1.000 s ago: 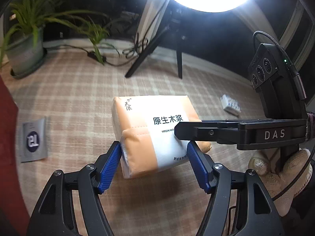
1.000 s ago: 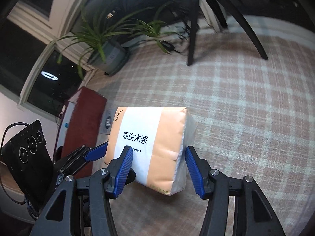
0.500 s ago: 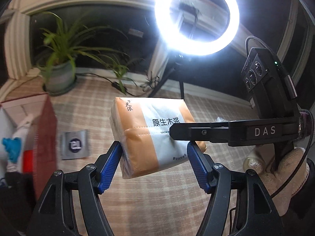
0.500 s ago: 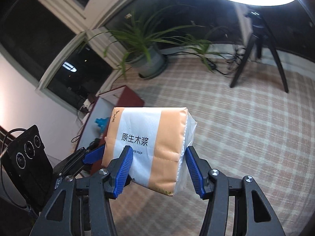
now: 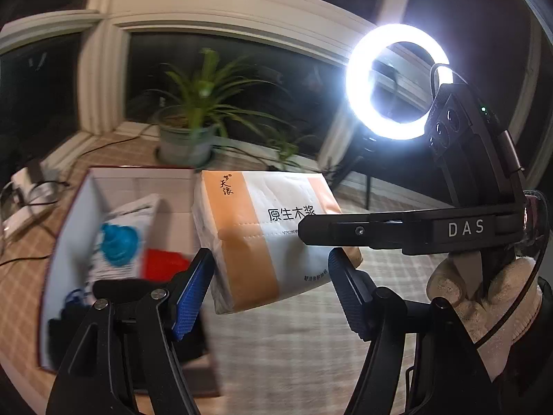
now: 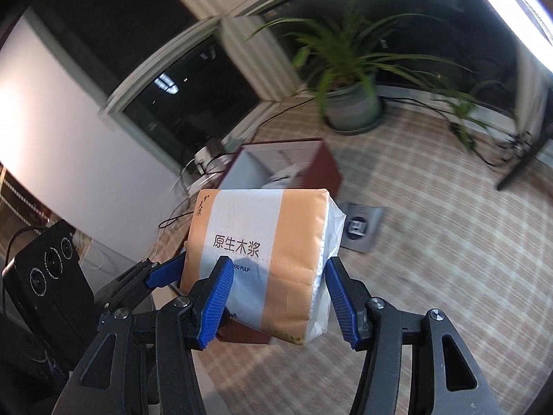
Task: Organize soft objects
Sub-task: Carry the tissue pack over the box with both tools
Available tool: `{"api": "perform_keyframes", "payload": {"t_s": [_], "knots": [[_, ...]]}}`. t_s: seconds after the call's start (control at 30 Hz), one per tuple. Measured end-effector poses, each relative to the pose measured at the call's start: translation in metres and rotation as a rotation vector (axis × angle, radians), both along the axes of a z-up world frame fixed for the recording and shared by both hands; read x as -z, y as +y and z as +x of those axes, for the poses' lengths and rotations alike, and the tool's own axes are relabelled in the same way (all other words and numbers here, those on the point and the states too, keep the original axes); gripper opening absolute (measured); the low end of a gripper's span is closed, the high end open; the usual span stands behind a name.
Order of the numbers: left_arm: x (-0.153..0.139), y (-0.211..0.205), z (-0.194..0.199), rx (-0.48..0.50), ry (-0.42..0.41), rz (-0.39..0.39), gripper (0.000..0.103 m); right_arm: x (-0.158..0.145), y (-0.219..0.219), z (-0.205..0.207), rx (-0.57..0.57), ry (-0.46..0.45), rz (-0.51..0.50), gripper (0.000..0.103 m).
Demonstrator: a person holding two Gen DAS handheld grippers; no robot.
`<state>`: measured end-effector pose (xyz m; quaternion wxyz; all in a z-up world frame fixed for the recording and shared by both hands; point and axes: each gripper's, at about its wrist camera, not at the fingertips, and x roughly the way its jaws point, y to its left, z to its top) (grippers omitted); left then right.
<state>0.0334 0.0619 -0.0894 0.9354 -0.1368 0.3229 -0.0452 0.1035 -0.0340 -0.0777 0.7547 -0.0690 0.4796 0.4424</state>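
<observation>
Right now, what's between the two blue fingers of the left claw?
In the left wrist view, the tissue pack sits between the left claw's blue fingers, held up off the checked floor.

We see a night scene lit mainly by a ring light (image 5: 397,83), which blazes white in the left wrist view and blows out into glare at the top right edge of the right wrist view. The windows (image 5: 62,86) are black, the room's far parts are dim, and the tissue pack (image 5: 273,238) is bright and sharp in both views. The open box (image 5: 114,242), the potted plant (image 6: 349,79) and the checked floor (image 6: 449,242) smear with motion blur, and the fisheye bends the window frames and darkens the corners.
</observation>
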Motion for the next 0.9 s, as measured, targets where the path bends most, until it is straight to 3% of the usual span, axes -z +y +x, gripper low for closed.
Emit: {"api": "perform_keyframes", "payload": {"t_s": [0.5, 0.9], "knots": [[0.021, 0.091, -0.039, -0.157, 0.036, -0.019, 0.067, 0.04, 0.111, -0.029, -0.118, -0.011, -0.088, 0.052], [0.044, 0.13, -0.034, -0.22, 0.079, 0.005, 0.067, 0.053, 0.14, -0.024, -0.102, -0.018, -0.113, 0.052]]}}
